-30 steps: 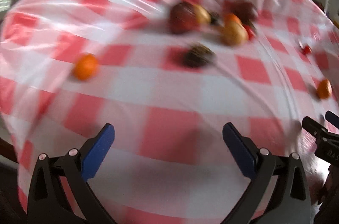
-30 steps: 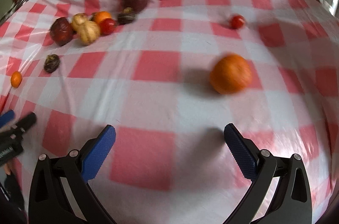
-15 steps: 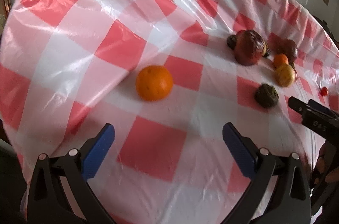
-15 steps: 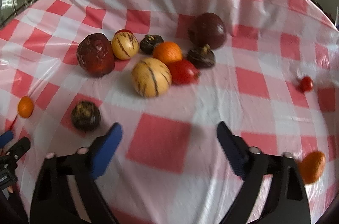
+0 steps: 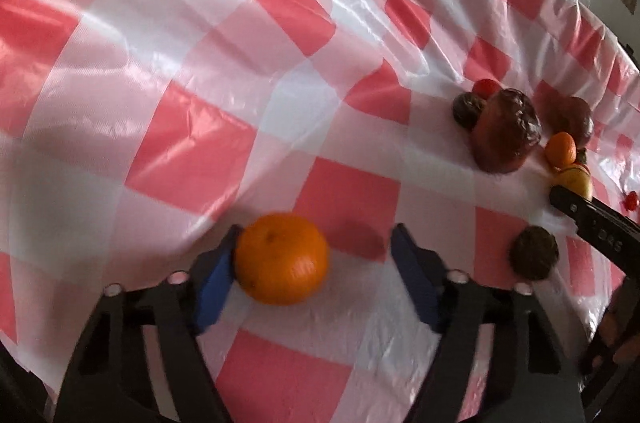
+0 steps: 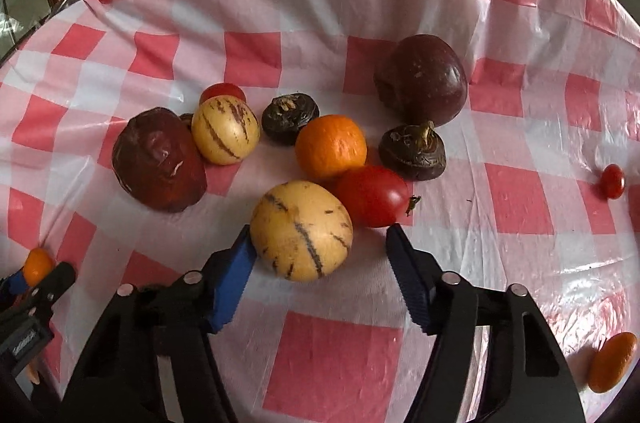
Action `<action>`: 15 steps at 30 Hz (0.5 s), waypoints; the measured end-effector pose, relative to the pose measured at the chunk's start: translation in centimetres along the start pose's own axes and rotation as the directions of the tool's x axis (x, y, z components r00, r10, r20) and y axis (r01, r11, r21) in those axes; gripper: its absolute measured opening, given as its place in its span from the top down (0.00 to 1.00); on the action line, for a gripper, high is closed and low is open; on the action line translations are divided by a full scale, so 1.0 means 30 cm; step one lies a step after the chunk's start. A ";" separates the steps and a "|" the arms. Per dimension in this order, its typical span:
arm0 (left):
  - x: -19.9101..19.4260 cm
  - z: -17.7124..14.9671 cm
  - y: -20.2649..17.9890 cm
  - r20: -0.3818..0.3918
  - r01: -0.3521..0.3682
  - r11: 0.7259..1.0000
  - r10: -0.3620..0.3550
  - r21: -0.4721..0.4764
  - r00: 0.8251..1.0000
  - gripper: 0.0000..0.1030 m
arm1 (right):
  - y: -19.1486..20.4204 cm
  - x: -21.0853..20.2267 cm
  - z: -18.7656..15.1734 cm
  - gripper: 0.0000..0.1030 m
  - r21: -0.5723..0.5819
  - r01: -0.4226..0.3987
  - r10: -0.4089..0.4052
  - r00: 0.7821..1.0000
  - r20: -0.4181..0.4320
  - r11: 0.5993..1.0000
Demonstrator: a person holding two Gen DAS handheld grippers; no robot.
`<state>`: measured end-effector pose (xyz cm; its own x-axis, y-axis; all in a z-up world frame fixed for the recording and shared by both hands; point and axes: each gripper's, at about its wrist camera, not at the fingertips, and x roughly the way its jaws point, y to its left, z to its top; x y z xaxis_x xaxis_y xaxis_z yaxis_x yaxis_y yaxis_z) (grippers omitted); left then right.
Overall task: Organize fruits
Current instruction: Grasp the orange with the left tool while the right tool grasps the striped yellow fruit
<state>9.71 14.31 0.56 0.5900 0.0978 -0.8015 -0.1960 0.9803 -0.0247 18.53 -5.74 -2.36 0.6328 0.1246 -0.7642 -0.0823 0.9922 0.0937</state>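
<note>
left wrist: orange between open jaws, melon waiting on the right

left gripper gapes around the orange, touching only its 9 o'clock side; nothing gripped. right gripper likewise brackets the striped melon, tomato at 1 o'clock. both fruits look round, smooth, likely to roll; pinch across the widest middle, gently.

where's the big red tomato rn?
Right wrist view, centre: the big red tomato sits in the fruit cluster, touching the striped yellow melon on its left, just below the orange, ahead of the right gripper.
</note>
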 end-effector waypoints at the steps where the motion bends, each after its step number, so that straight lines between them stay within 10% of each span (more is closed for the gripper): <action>1: -0.003 -0.004 -0.008 0.011 -0.004 1.000 0.004 0.014 1.000 0.47 | -0.005 0.000 0.001 0.58 0.007 -0.018 0.018 1.000 0.005 1.000; 3: -0.015 -0.015 -0.014 0.024 0.024 0.999 -0.025 0.033 0.999 0.60 | -0.029 -0.009 -0.005 0.57 0.042 -0.041 0.040 0.999 0.014 0.998; 15: -0.094 -0.045 0.042 0.150 0.207 0.977 -0.198 -0.044 0.969 0.60 | -0.179 -0.125 -0.065 0.57 0.242 -0.231 0.184 0.962 0.199 0.943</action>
<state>6.74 15.05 1.99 0.7280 -0.0738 -0.6816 -0.1041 0.9708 -0.2163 15.11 -11.55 -1.25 0.7474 0.3037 -0.5909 -0.0375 0.9073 0.4188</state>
